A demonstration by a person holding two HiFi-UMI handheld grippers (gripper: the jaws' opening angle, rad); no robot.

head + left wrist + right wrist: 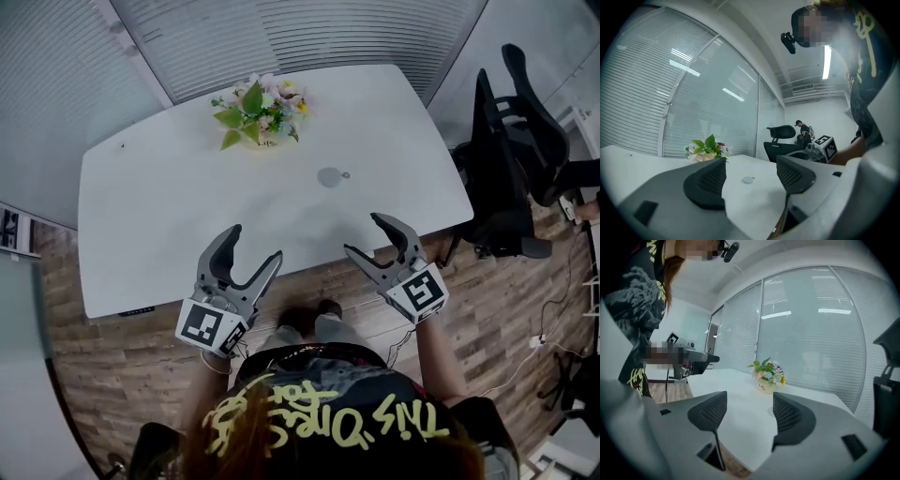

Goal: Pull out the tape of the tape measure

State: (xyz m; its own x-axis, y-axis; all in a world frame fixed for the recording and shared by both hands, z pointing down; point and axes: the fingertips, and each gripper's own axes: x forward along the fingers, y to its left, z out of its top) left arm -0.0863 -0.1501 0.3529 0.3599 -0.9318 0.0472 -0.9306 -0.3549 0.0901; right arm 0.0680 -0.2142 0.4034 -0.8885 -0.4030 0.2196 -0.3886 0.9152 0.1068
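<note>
The tape measure (330, 176) is a small round grey case with a short tab, lying on the white table (169, 216) in front of the flower pot. In the left gripper view, the tape measure (748, 179) shows far off between the jaws. My left gripper (256, 242) hovers over the table's near edge, open and holding nothing. My right gripper (362, 233) is beside it at the near edge, also open with nothing between its fingers. Both stand well short of the tape measure. Each gripper's own view shows its gap: left gripper (752, 174), right gripper (746, 416).
A pot of flowers (262, 112) stands at the table's far side; the flowers (766, 373) also appear in the right gripper view. Black office chairs (511, 159) stand to the right of the table. Glass walls with blinds lie beyond. A person (802, 131) stands far behind a chair.
</note>
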